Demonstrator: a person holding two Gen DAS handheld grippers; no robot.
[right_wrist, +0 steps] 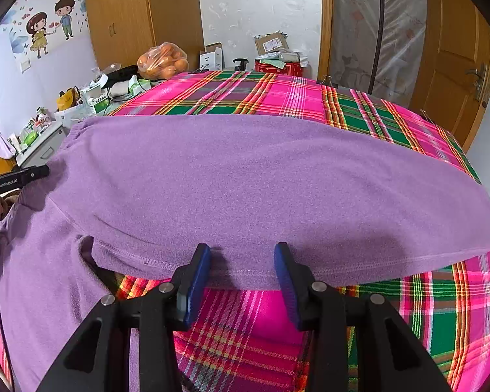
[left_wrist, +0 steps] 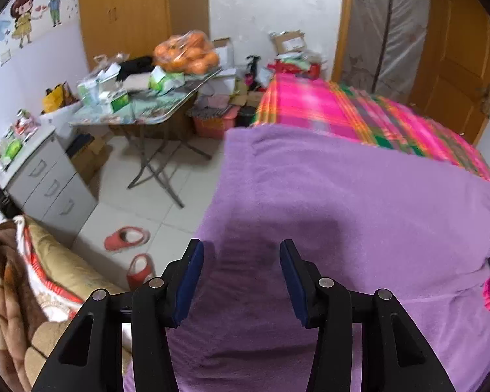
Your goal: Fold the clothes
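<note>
I see the purple garment (right_wrist: pixel 245 176) flat on the plaid bedspread (right_wrist: pixel 277 98), its hem at 12 o'clock between my right tongs (right_wrist: pixel 242 253), spread and empty. My left tongs (left_wrist: pixel 241 251), also spread, hover over the cloth; bare plaid lies at 6 o'clock.

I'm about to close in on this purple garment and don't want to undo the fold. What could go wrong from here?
1. The right gripper is open at the stitched hem; closing low could pinch the plaid sheet too.
2. The left gripper is open over the purple garment near the bed's edge; a tug could drag cloth toward the floor.
3. Uneven pulls may wrinkle the flat layer.
</note>
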